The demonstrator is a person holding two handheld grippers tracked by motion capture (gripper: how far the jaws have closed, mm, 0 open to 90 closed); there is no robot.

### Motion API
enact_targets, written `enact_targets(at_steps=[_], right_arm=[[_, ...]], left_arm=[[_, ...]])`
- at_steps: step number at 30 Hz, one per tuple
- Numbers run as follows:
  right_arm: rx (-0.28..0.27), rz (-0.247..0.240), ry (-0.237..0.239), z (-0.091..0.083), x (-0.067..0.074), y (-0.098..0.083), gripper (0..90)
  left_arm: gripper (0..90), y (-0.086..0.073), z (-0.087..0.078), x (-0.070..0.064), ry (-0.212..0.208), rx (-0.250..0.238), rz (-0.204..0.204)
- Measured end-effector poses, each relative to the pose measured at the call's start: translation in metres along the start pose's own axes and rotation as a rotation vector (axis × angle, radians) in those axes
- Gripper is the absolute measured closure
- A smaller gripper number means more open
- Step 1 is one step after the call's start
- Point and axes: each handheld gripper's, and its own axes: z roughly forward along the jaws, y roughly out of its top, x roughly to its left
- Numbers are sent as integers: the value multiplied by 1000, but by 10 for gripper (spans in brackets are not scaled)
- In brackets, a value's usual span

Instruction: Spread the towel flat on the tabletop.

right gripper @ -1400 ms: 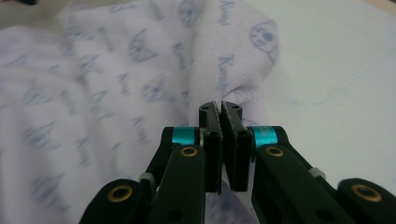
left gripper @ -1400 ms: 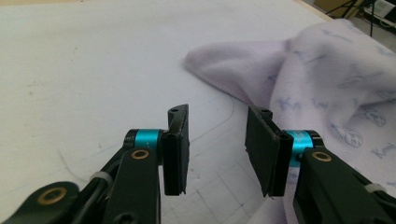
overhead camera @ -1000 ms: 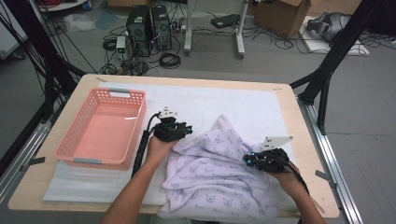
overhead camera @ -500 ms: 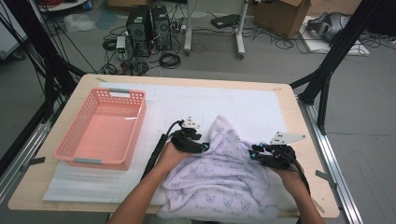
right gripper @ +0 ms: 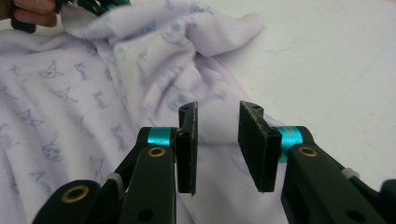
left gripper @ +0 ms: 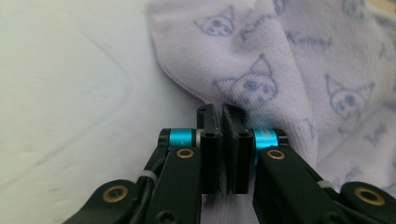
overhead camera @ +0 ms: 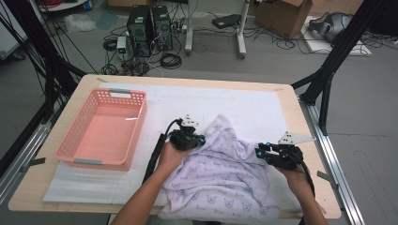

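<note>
crumpled lilac terry towel printed with small cartoon faces [overhead camera: 225,173], spread over the near right part of the white-padded wooden tabletop [overhead camera: 244,101], bunched into a peak near the middle and draped toward the near edge. left gripper [overhead camera: 190,139] at the towel's left upper edge; in the left gripper view, fingers [left gripper: 210,140] having just closed, pressed pad to pad, with the towel's hem running up to and behind their tips; whether cloth is actually pinched there cannot be told, though the hem looks caught. right gripper [overhead camera: 272,152] at the towel's right edge; in the right gripper view, fingers [right gripper: 187,140] parted, a clear gap between the pads, nothing clamped, the hem lying just ahead and below. decisive relation: towel's right edge directly in front of the open right fingers, running away from them toward the peak; probably a short advance and closure needed to match the left side. pink perforated plastic basket [overhead camera: 101,129] well apart at the left.
</note>
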Motion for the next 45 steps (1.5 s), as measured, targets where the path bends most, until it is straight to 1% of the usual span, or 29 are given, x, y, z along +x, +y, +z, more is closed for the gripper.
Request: enact_targets(at_steps=[1,2,4,5,7,9,11,13,14,16,17,18,20,22,23,24,25,26,28,31,33,35,36,37,39,40,41,43,45], right_arm=[[-1,9,-8,-1,-1,0,675],[-2,16,-21,-2,-3,0,674],[-6,34,-51,-1,-7,0,671],[-7,46,-65,1,-10,1,664],[3,70,-80,8,-14,3,639],[13,87,-86,20,-18,8,593],[25,96,-86,33,-19,14,539],[35,105,-85,45,-20,21,497],[59,106,-82,51,-21,24,479],[107,106,-70,66,-22,29,477],[125,100,-61,73,-22,30,480],[147,97,-41,80,-22,31,498],[180,78,-25,91,-19,32,534],[185,80,-2,95,-19,31,618],[188,87,15,95,-20,31,678],[191,80,20,93,-21,32,755],[191,73,17,91,-21,32,796],[188,63,1,88,-22,33,811],[155,72,-61,75,-24,36,819],[83,97,-173,51,-31,38,820],[56,128,-223,37,-37,37,821],[45,148,-218,27,-41,36,821],[58,135,-231,23,-38,35,823],[74,113,-235,20,-36,35,822],[116,113,-199,17,-32,32,819],[145,86,-190,16,-29,29,816],[162,62,-178,14,-25,26,811],[176,47,-148,11,-23,21,776],[153,69,-106,8,-25,21,707]], left_arm=[[856,1,-5,4,34,-11,-6],[853,1,-9,9,58,-27,-25],[850,-1,-16,18,73,-44,-58],[849,-2,-18,23,69,-61,-82],[841,-3,-21,26,61,-73,-106],[823,-3,-23,28,77,-86,-119],[821,-3,-26,31,117,-100,-121],[831,-4,-24,32,118,-79,-113],[821,-5,-21,32,110,-55,-109],[687,-8,-12,31,71,3,-120],[619,-9,-7,29,60,30,-116],[589,-9,-5,27,64,43,-107],[579,-9,0,24,62,44,-113],[605,-9,3,23,63,42,-110],[659,-10,3,22,61,49,-90],[743,-10,4,20,68,48,-73],[814,-9,2,19,79,49,-58],[836,-8,1,19,90,34,-64],[845,-6,-7,23,125,-18,-101],[848,-5,-24,32,200,-91,-144],[850,-7,-32,38,227,-114,-162],[850,-12,-35,39,226,-100,-169],[849,-16,-36,39,230,-100,-175],[847,-19,-36,40,215,-97,-200],[830,-26,-35,42,181,-66,-229],[799,-28,-34,42,168,-46,-229],[749,-30,-33,43,173,-35,-217],[649,-28,-34,44,191,-60,-206],[607,-23,-35,47,193,-97,-208]])
